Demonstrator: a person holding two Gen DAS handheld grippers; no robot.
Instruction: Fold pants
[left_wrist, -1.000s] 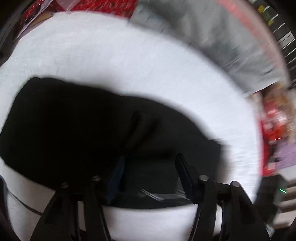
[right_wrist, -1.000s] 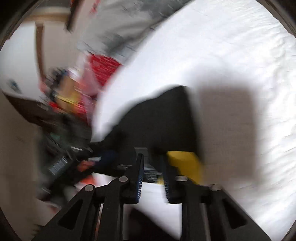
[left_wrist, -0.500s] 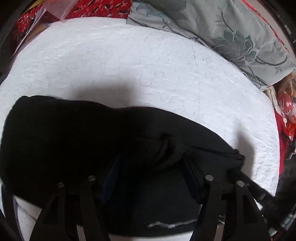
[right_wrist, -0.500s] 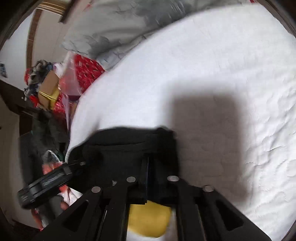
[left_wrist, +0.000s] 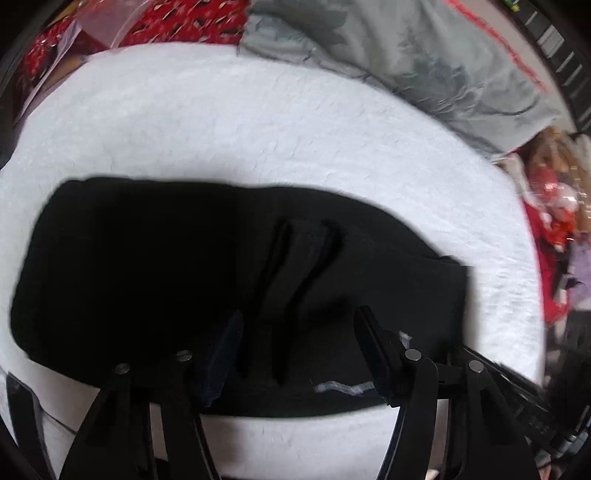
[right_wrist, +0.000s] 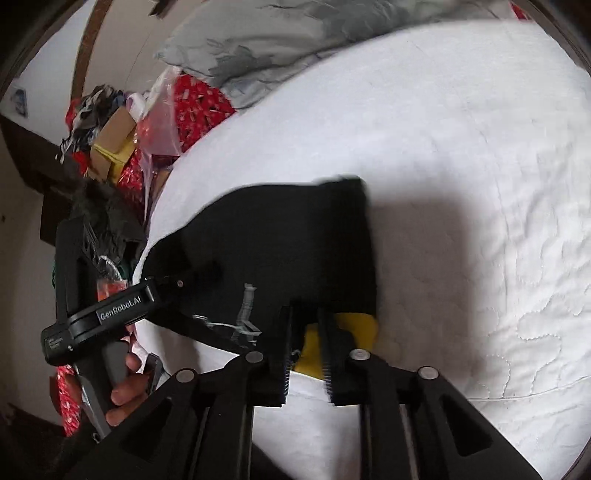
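Left wrist view: your left gripper (left_wrist: 295, 325) is hovering with its jaws spread wide over the black pants (left_wrist: 184, 273), gripping nothing. The pants are lying folded into a broad dark band across the white quilt (left_wrist: 258, 129), directly under and ahead of the fingers, with two creases running forward between them. Beyond the pants, a grey floral blanket (left_wrist: 424, 62) is bunching at the far right, and red patterned cloth (left_wrist: 184, 18) is showing far left.

In the right wrist view, your right gripper (right_wrist: 304, 345) is sitting with a narrow gap between its jaws at the near edge of the pants (right_wrist: 295, 240); whether cloth is pinched there, you cannot tell. Something yellow (right_wrist: 354, 328) is peeking out just ahead of the fingertips. To its left, your left hand (right_wrist: 123, 387) is holding the other gripper, with cardboard boxes (right_wrist: 114, 140) piling further off.
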